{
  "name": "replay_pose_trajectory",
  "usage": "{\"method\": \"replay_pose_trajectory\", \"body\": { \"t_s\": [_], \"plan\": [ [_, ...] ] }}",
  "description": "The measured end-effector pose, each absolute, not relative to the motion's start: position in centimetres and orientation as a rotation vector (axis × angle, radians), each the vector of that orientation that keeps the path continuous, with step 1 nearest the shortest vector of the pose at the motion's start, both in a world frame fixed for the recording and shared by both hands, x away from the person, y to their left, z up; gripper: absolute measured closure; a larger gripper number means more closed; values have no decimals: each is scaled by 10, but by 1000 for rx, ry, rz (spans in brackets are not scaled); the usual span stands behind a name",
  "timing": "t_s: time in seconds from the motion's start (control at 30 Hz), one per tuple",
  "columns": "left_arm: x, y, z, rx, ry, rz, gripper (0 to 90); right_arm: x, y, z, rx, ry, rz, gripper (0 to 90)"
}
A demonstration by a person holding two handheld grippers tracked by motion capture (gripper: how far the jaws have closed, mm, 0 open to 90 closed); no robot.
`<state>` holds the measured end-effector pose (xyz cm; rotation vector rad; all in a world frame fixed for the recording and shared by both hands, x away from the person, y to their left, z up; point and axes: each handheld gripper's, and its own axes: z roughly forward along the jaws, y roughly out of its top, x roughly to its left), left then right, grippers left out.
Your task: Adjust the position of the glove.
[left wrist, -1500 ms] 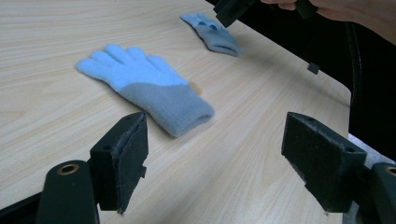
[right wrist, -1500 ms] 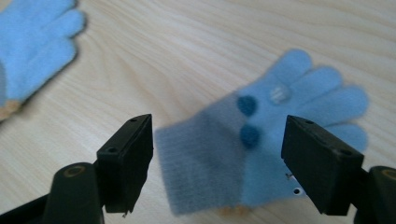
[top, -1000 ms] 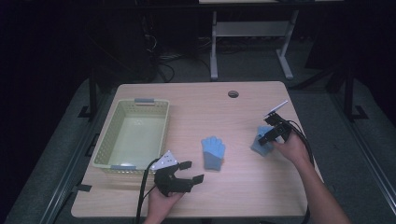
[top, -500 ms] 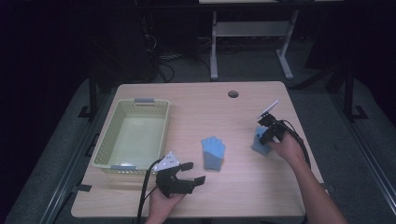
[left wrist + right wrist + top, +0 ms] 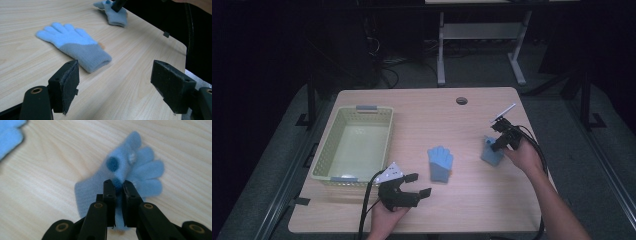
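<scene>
The right gripper (image 5: 118, 185) has just been closing and now pinches a fold of the pale blue glove (image 5: 130, 173) near the desk's (image 5: 472, 125) right edge; the glove seems to rest on the wood. The left gripper (image 5: 412, 186) stands released near the front edge, the second blue glove (image 5: 441, 163) just beyond it and a pale green basket (image 5: 324, 155) to its left.

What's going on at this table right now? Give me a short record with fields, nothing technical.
Surface: wooden table
Right gripper: its fingers have just been closing and now pinch the right-hand glove, a fold of fabric between them
Left gripper: fingers wide apart, nothing between them, near the table's front edge
Middle glove: light blue, flat on the table, untouched
Basket: pale green, at the left, nothing inside
Likely aim: gloves into the basket, though that is a guess
</scene>
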<state>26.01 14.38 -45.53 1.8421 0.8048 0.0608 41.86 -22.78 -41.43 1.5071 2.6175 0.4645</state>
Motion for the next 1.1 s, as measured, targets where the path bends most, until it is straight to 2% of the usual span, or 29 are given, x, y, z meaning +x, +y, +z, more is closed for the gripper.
{"method": "replay_pose_trajectory", "body": {
  "t_s": [0.73,1.1],
  "plan": [
    [260,144,-455,1834,813,64,226,398,-202,-361,1339,2658,571,829],
    [261,146,-455,1846,807,71,226,395,-175,-355,1254,2715,616,827]
  ]
}}
